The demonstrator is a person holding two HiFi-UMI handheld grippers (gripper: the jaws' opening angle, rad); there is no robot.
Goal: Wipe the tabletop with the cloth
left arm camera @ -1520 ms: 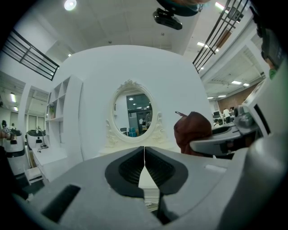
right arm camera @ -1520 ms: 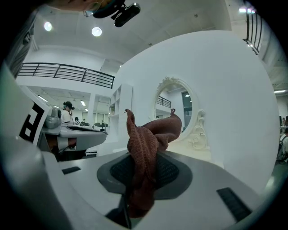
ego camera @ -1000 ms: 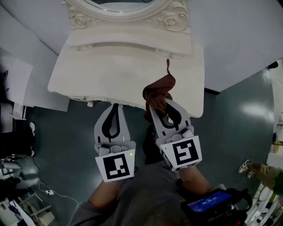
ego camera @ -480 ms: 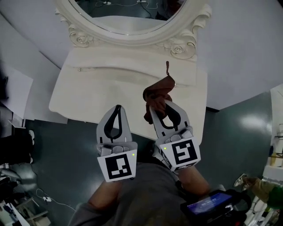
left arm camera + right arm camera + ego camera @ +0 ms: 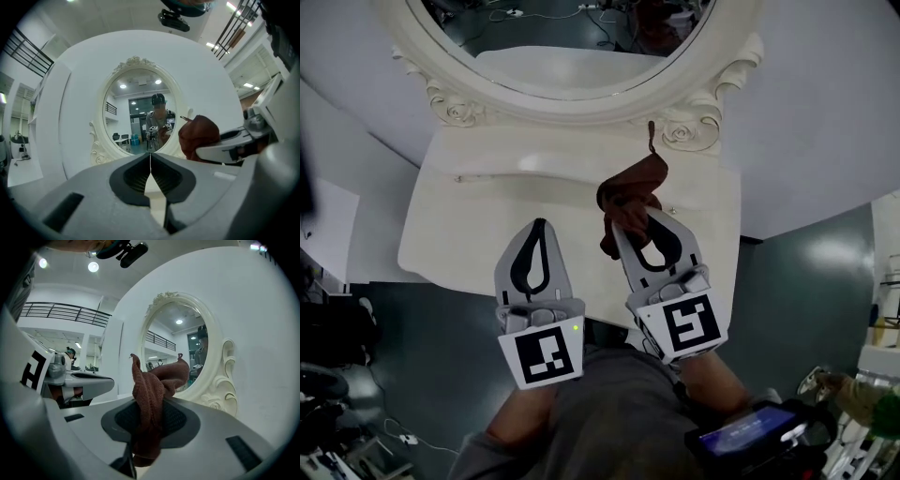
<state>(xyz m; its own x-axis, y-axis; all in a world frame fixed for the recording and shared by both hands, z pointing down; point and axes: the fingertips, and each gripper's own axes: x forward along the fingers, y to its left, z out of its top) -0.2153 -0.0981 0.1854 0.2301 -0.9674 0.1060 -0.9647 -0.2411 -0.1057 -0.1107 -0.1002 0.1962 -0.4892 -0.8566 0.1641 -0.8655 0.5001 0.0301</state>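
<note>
A bunched brown cloth (image 5: 630,199) hangs above the cream tabletop (image 5: 469,220), pinched between the jaws of my right gripper (image 5: 630,221). In the right gripper view the cloth (image 5: 151,394) stands up out of the closed jaws, its ends sticking upward. My left gripper (image 5: 534,229) hovers over the table's front edge, to the left of the right one, with its jaws shut and nothing between them. The left gripper view shows its pads meeting at a thin seam (image 5: 150,165), with the cloth (image 5: 197,136) off to the right.
An oval mirror in an ornate cream frame (image 5: 689,127) stands at the back of the table against a white wall. Dark green floor (image 5: 806,272) lies to the right and left of the table. A person's reflection shows in the mirror (image 5: 157,119).
The head view has moved forward: the table and mirror sit lower and fuller in the frame. Both grippers keep their spacing and the cloth stays in the right one.
</note>
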